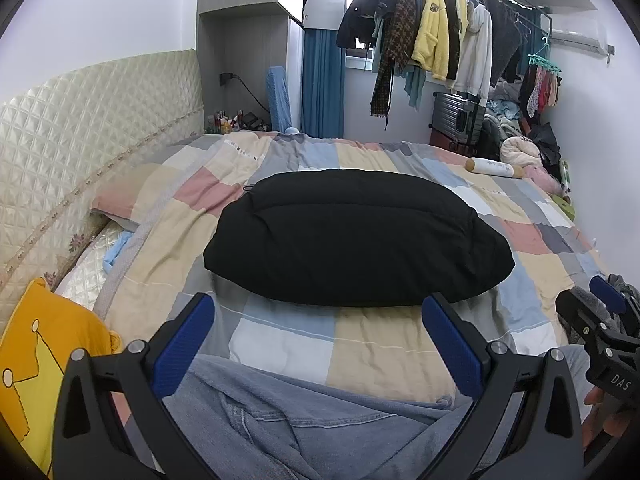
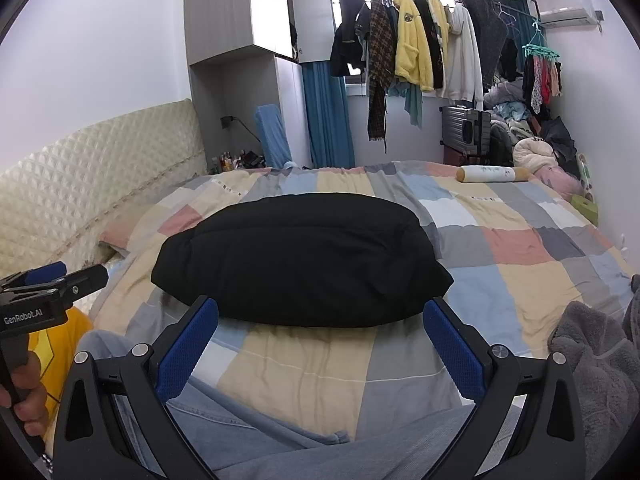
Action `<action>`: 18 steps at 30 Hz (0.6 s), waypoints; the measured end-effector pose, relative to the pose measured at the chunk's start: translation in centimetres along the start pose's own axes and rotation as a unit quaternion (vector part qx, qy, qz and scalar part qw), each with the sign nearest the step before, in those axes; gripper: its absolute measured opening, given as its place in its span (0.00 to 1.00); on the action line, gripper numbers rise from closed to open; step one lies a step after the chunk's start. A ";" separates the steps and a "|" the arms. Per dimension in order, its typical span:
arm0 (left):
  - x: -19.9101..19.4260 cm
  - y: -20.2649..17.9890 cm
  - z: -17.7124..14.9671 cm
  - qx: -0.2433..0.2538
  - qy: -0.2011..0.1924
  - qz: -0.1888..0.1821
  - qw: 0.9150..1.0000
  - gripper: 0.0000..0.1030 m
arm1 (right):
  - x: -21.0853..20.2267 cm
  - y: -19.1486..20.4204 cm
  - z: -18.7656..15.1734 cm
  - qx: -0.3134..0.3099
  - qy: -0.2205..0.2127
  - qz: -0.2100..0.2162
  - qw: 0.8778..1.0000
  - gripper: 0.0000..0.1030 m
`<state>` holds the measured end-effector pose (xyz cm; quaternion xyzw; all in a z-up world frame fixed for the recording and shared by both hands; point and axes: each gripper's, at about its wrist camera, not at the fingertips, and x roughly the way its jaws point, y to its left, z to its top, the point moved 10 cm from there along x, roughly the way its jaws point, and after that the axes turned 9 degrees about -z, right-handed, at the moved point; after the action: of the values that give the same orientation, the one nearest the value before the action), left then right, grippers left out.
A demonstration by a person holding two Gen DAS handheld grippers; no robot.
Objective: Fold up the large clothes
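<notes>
Both claws, the left claw (image 1: 318, 344) and right claw (image 2: 320, 346), are hanging released and empty over the bed's near edge while the black garment (image 1: 356, 240), probably soft, puffy and light, is lying mid-bed (image 1: 384, 340), best pinched at its near corners.

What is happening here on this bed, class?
A person holds a gripper in each hand over a bed with a patchwork quilt. The left gripper and right gripper are both open and hold nothing. A black garment lies folded in the middle; a blue denim garment waits, crumpled, at the near edge.
</notes>
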<state>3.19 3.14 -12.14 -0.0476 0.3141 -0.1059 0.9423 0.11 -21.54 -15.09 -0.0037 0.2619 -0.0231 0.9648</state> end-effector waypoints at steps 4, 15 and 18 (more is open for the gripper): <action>0.0 0.1 -0.2 -0.006 0.002 -0.003 1.000 1.00 | 0.0 0.0 0.0 0.000 0.000 0.000 1.000 1.00; -0.2 0.2 -0.2 -0.010 0.001 -0.007 1.000 1.00 | -0.1 -0.1 0.2 0.000 -0.001 -0.007 1.000 1.00; -0.2 0.2 -0.2 -0.011 0.001 -0.006 1.000 1.00 | -0.2 -0.3 0.2 0.001 0.000 -0.009 1.000 1.00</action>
<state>2.95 3.38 -12.17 -0.0594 0.3155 -0.1080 0.9409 0.07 -21.82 -14.81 -0.0051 0.2614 -0.0318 0.9647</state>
